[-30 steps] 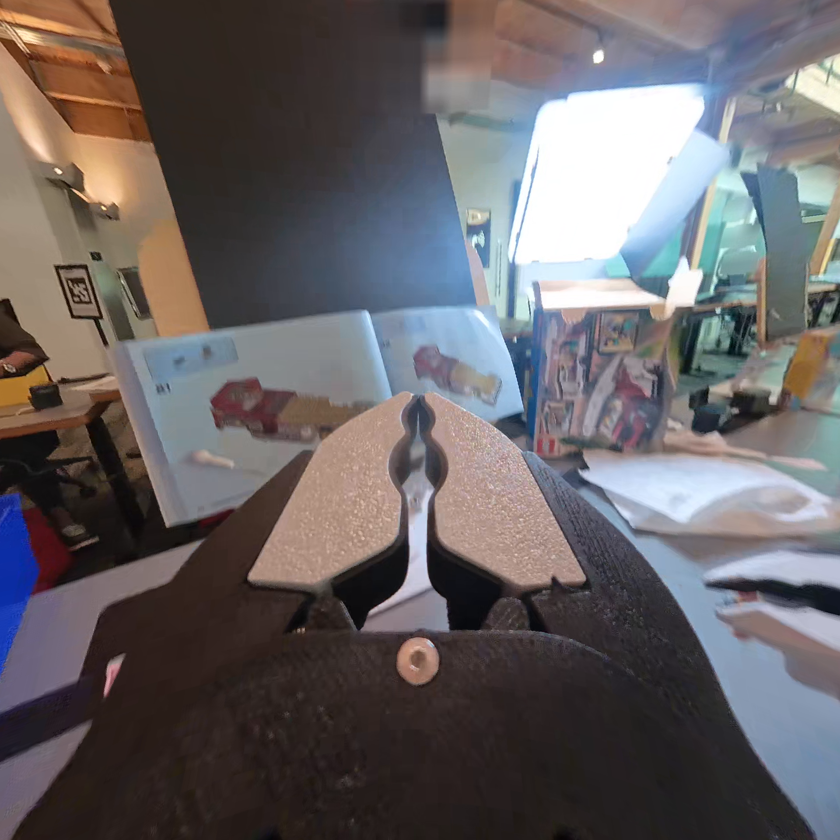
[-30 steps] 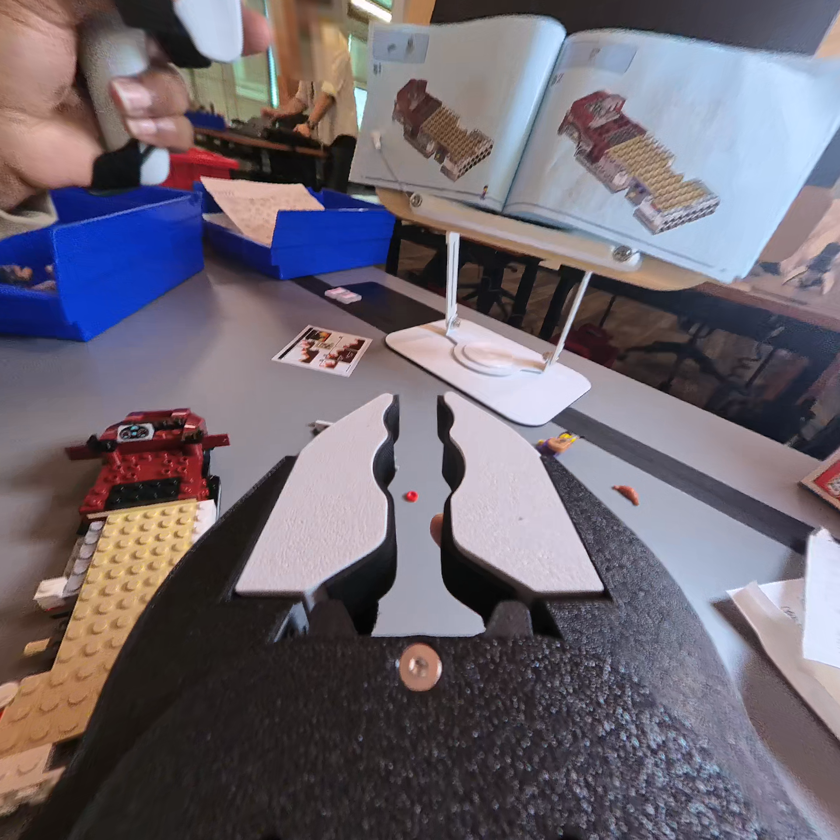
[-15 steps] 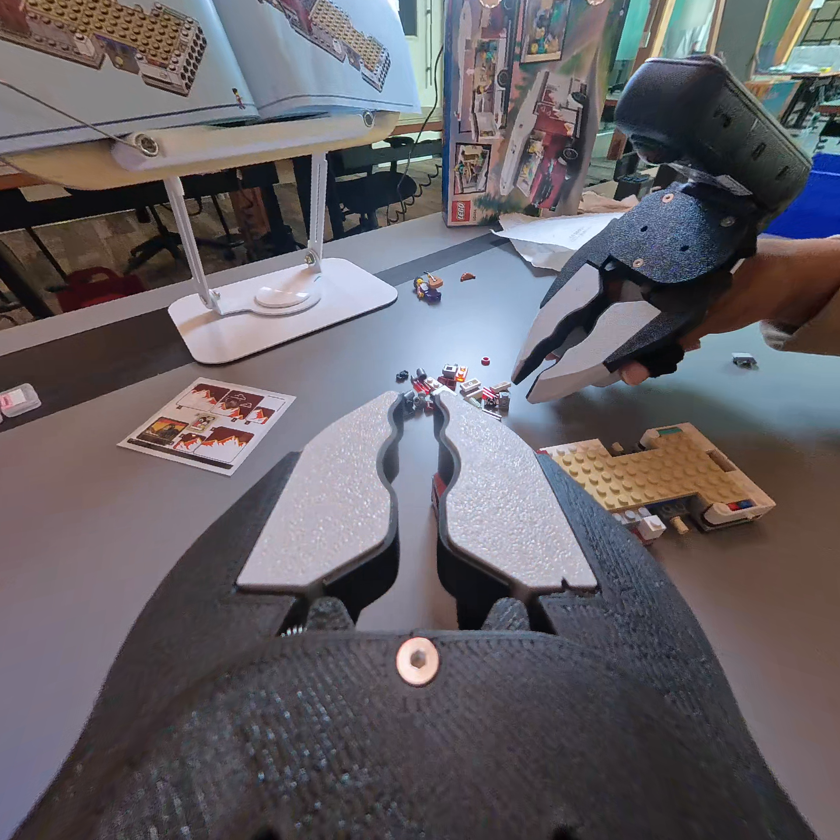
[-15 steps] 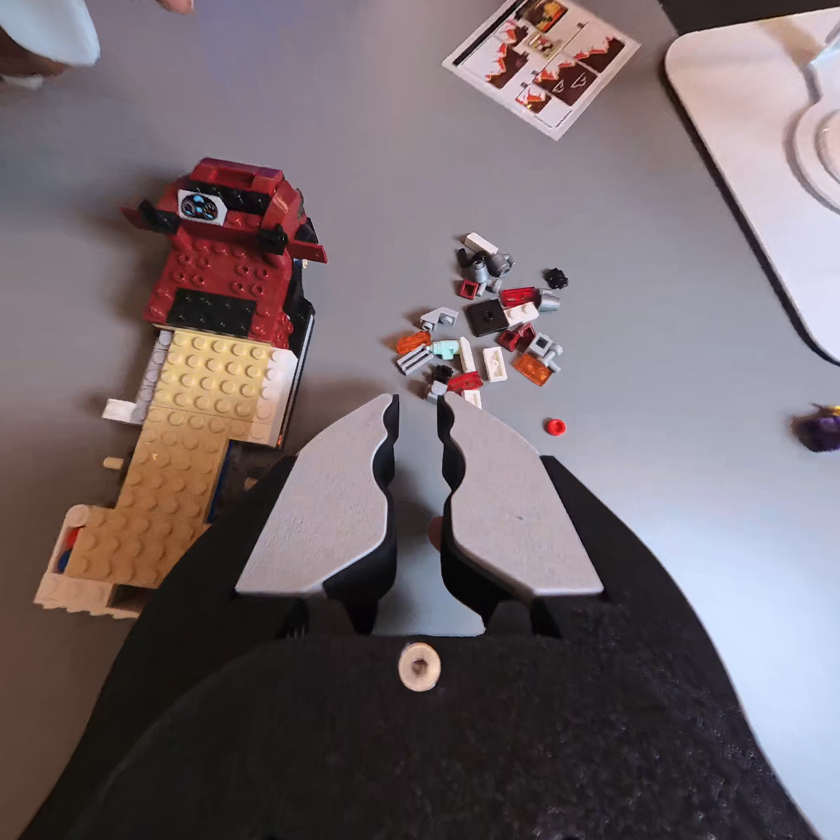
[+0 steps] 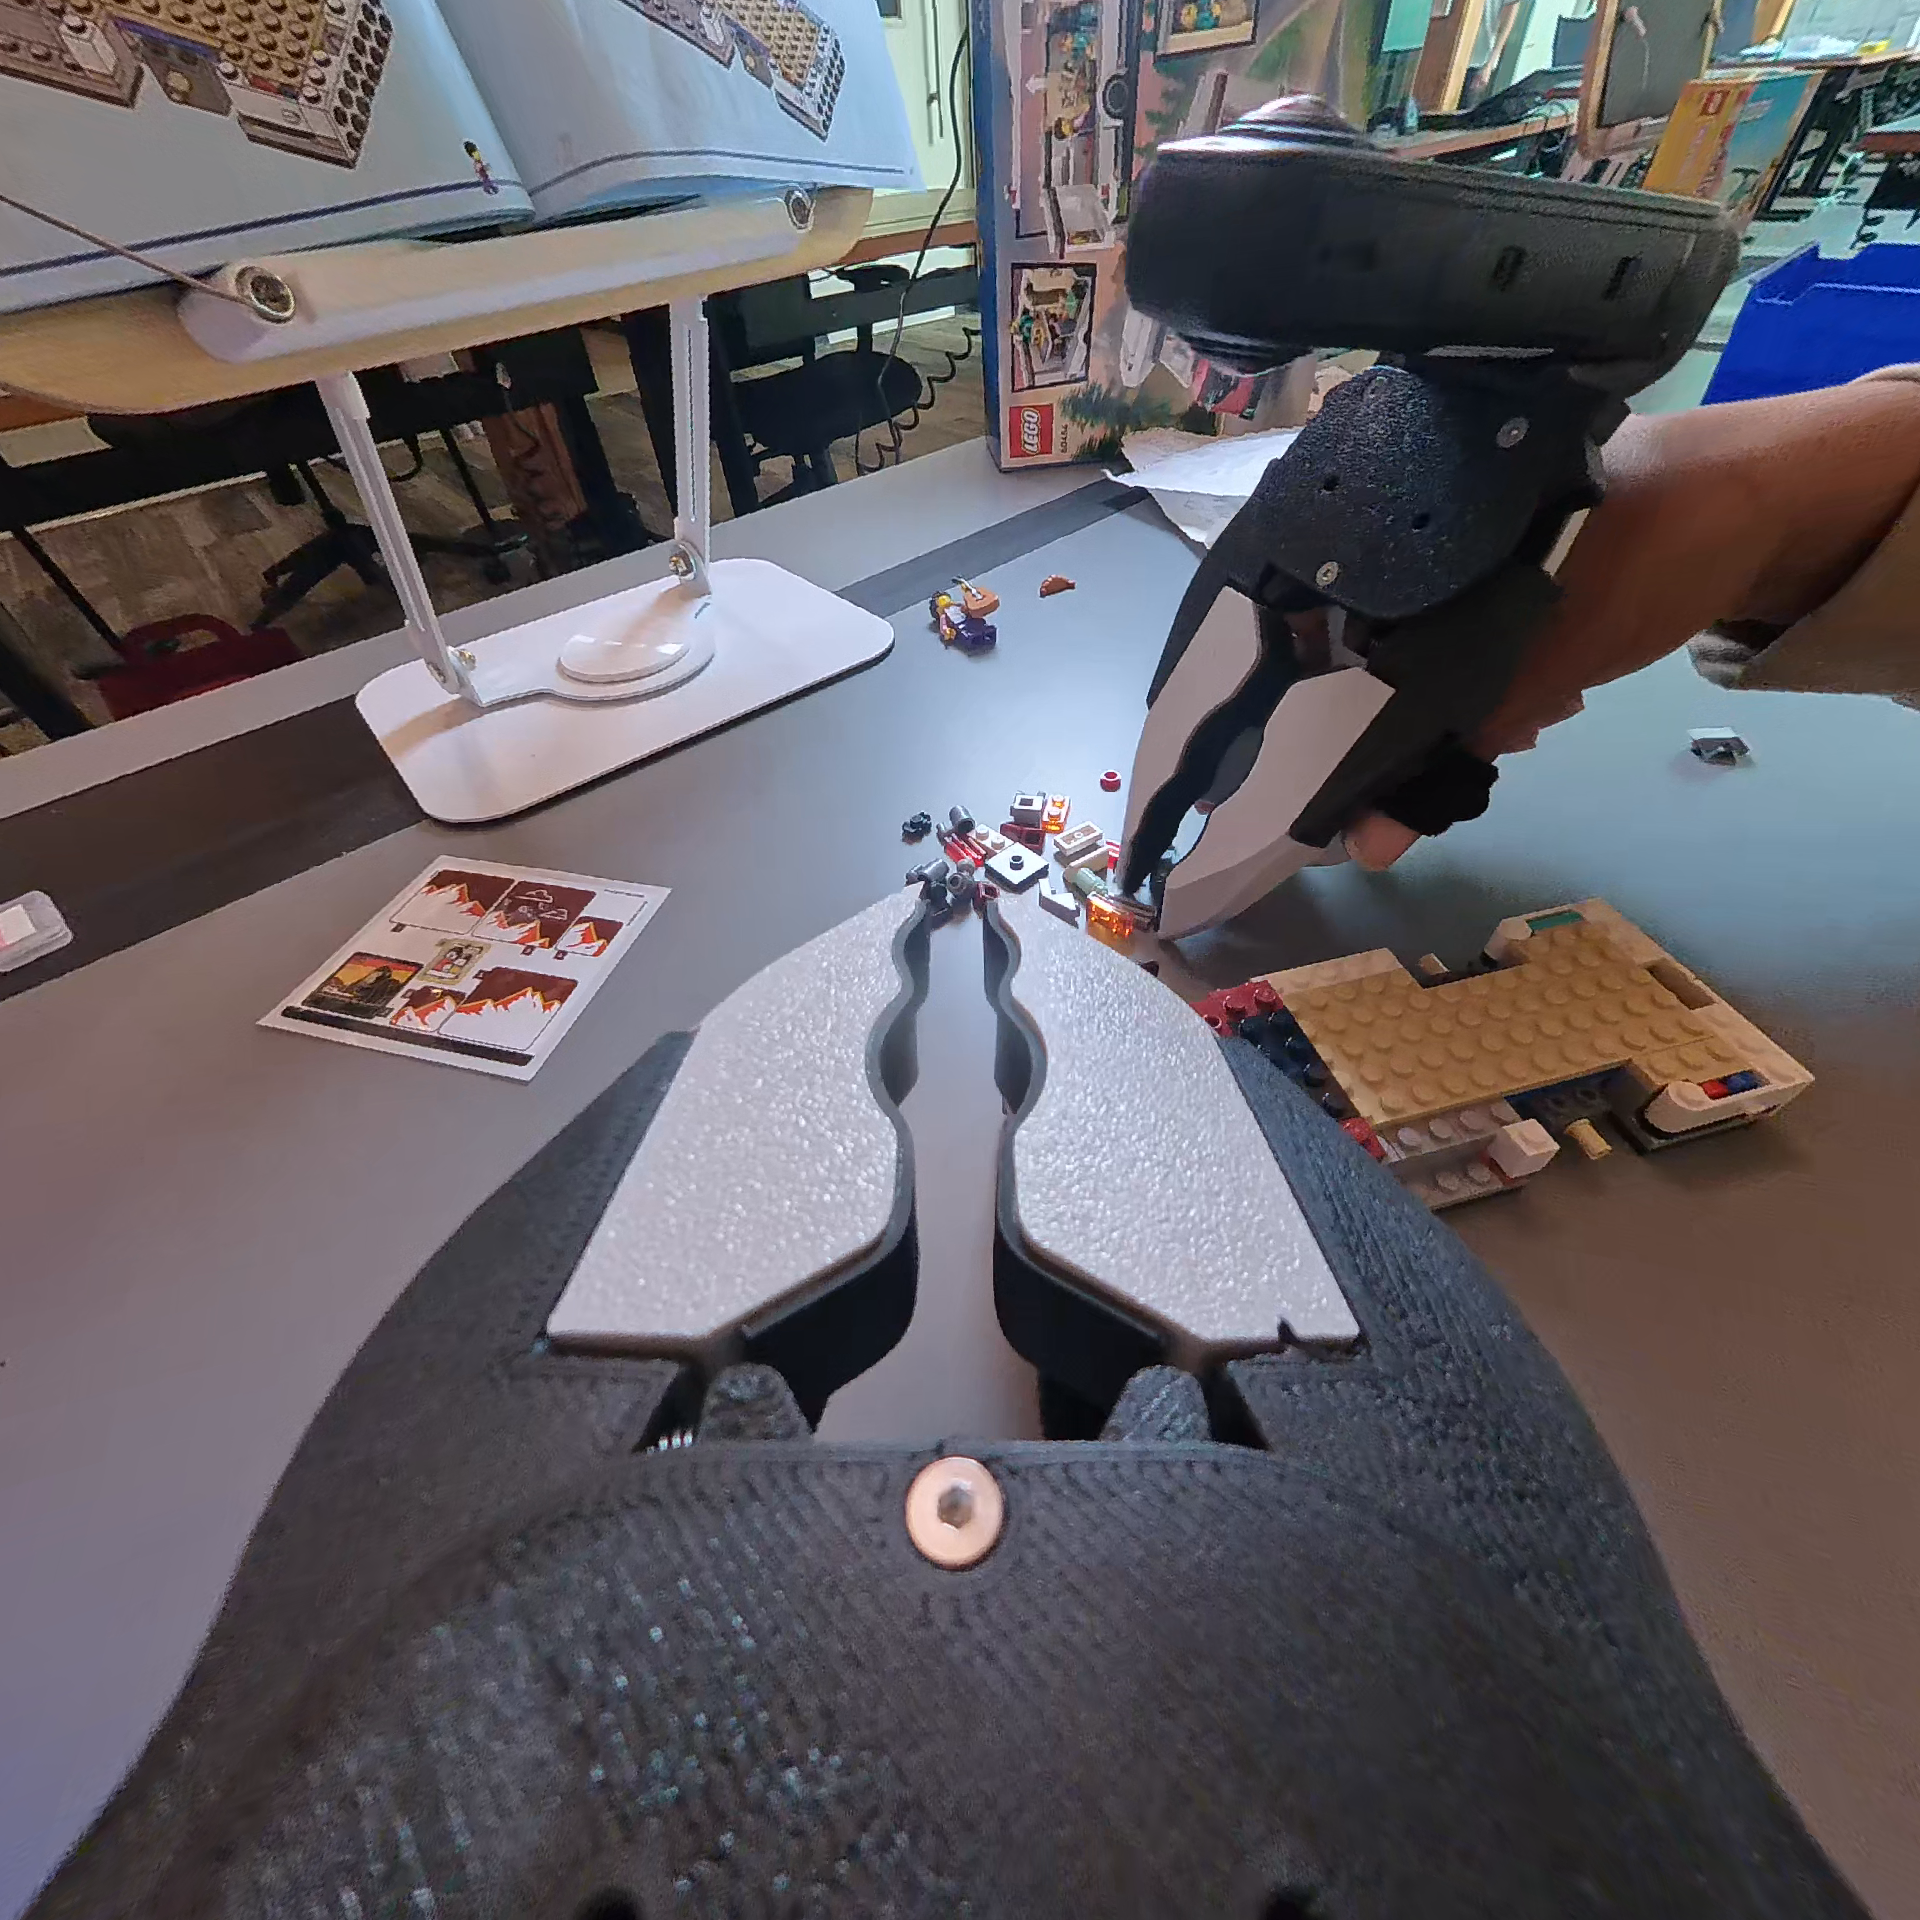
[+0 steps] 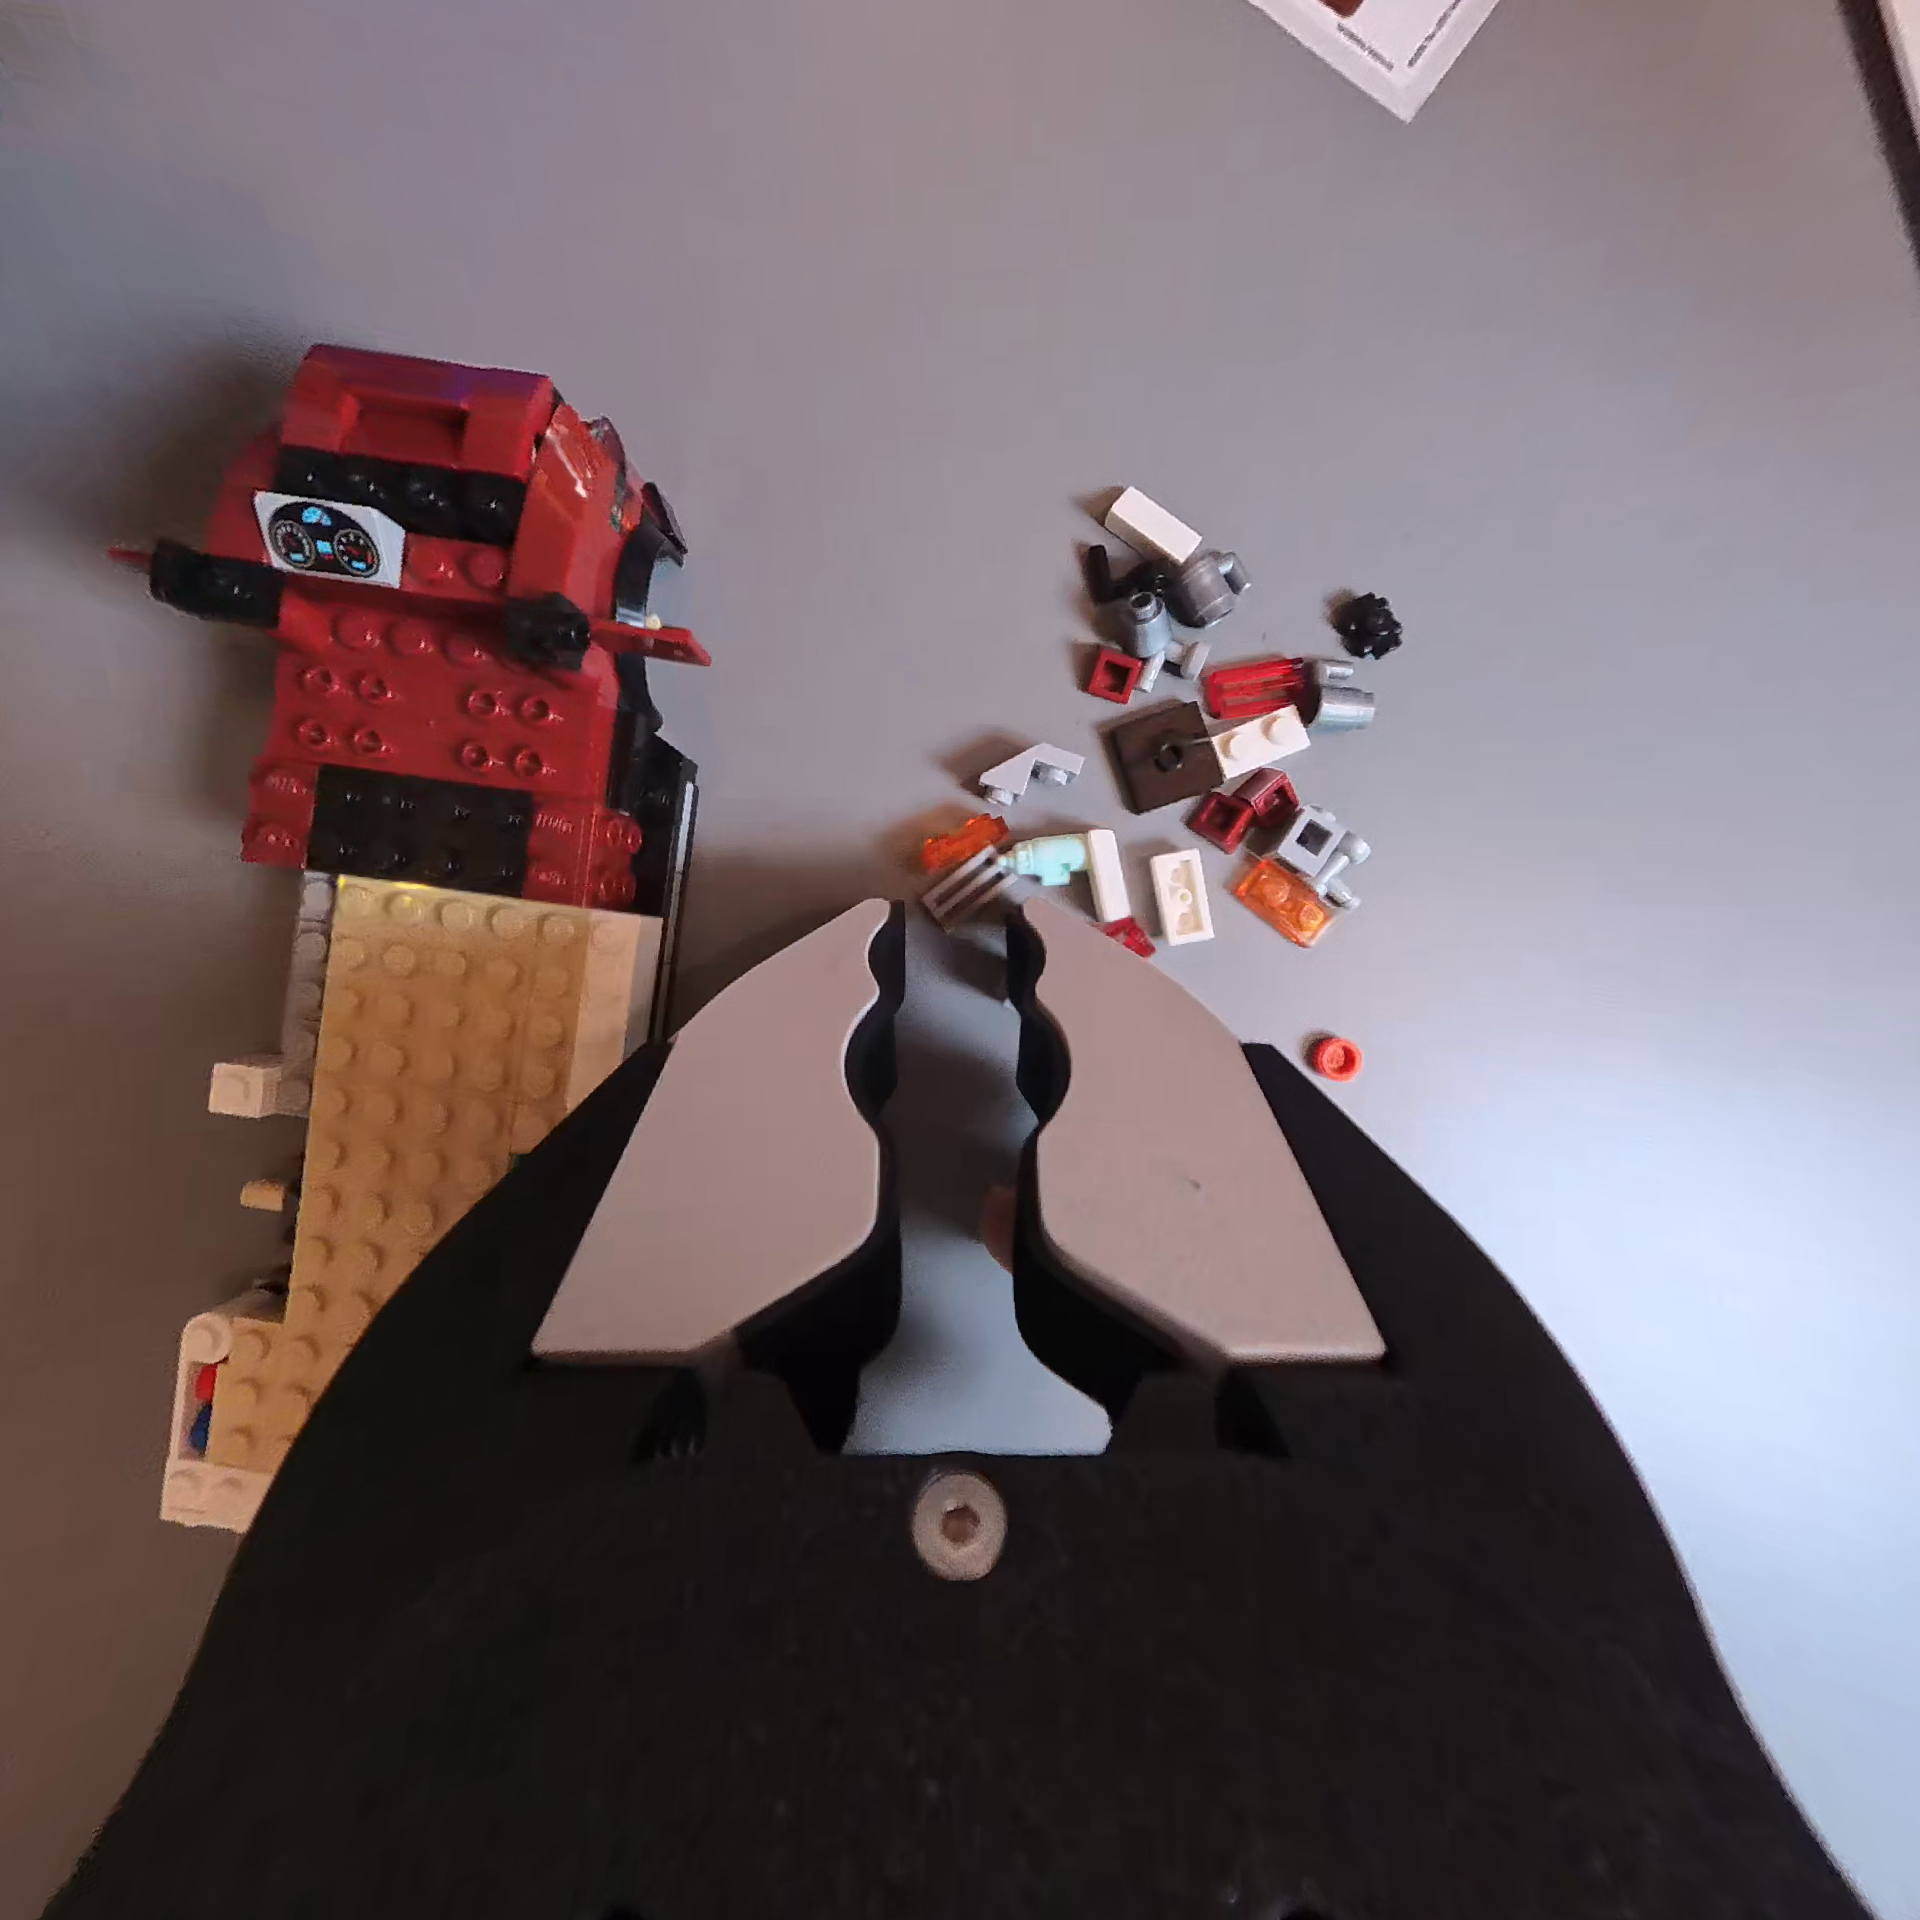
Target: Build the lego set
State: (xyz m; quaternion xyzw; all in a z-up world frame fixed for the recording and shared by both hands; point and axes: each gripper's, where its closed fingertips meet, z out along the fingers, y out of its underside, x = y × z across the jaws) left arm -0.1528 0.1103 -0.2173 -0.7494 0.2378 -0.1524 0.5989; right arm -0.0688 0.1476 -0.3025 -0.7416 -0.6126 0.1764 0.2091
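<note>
Your right tongs [image 6: 954, 920] have dropped onto the loose bricks [image 6: 1216, 727], parted, empty (grille piece [image 6: 971, 888] at tips); left tongs [image 5: 954, 914] slightly parted, empty, now hovering nearby

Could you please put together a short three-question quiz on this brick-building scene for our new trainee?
1. True or false: the right tongs point down at the pile of small loose pieces, their tips low by a grey ridged piece.
2. Multiple choice: beside that pile lies a part-built model. Its studded parts are A) blue and green, B) dark red and tan, C) all white.
3. Fill in: the open instruction booklet rests on a white ____.

Key: 1 true. 2 B. 3 stand.
</note>
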